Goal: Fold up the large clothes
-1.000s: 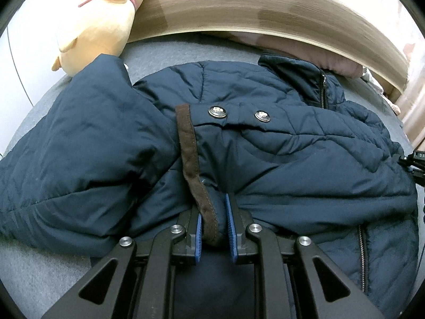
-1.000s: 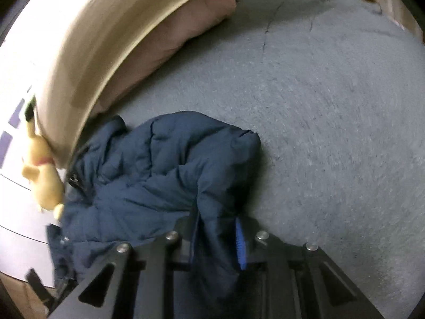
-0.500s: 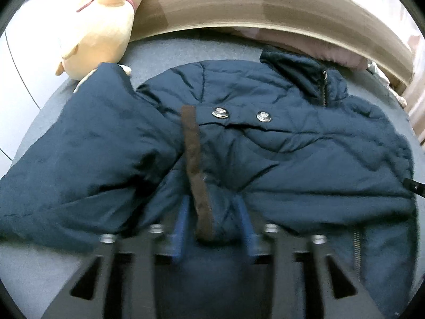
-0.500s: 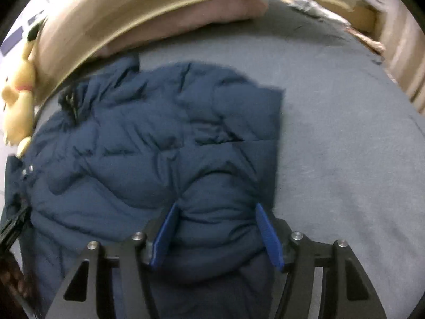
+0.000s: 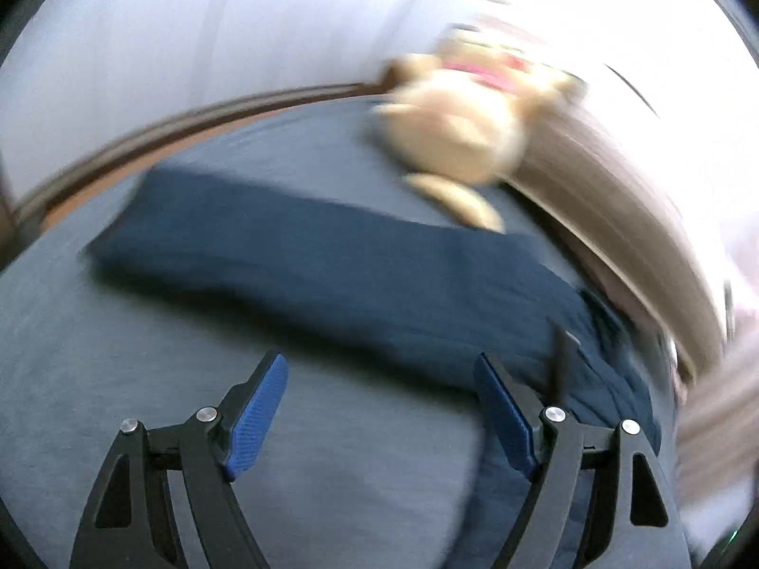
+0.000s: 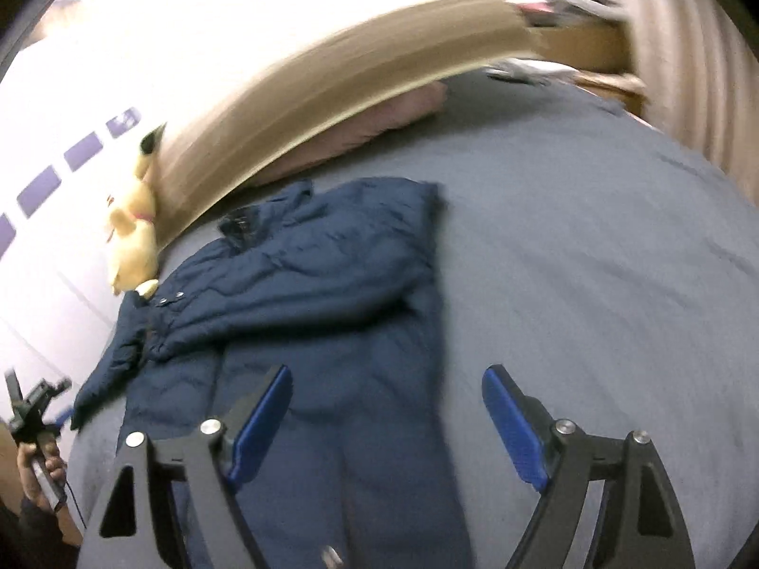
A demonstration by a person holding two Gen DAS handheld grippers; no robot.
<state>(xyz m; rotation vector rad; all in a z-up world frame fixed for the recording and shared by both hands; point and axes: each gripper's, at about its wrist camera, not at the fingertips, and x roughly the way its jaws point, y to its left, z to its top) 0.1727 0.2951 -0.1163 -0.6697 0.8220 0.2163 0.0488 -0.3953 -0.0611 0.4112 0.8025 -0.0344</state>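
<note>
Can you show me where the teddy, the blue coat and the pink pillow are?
teddy [image 6: 133, 242]: right wrist view, its yellow belly.
blue coat [image 6: 308, 261]: right wrist view, quilted chest.
pink pillow [image 6: 379, 121]: right wrist view, its side under the headboard.

My left gripper [image 5: 379, 408] has black angular arms with triangular cut-outs, silver round screw heads at the joints and ribbed blue pads [image 5: 258, 415]. My right gripper [image 6: 386, 419] looks identical. My left hand [image 6: 40, 472] shows bare skin beside a dark sleeve.
</note>
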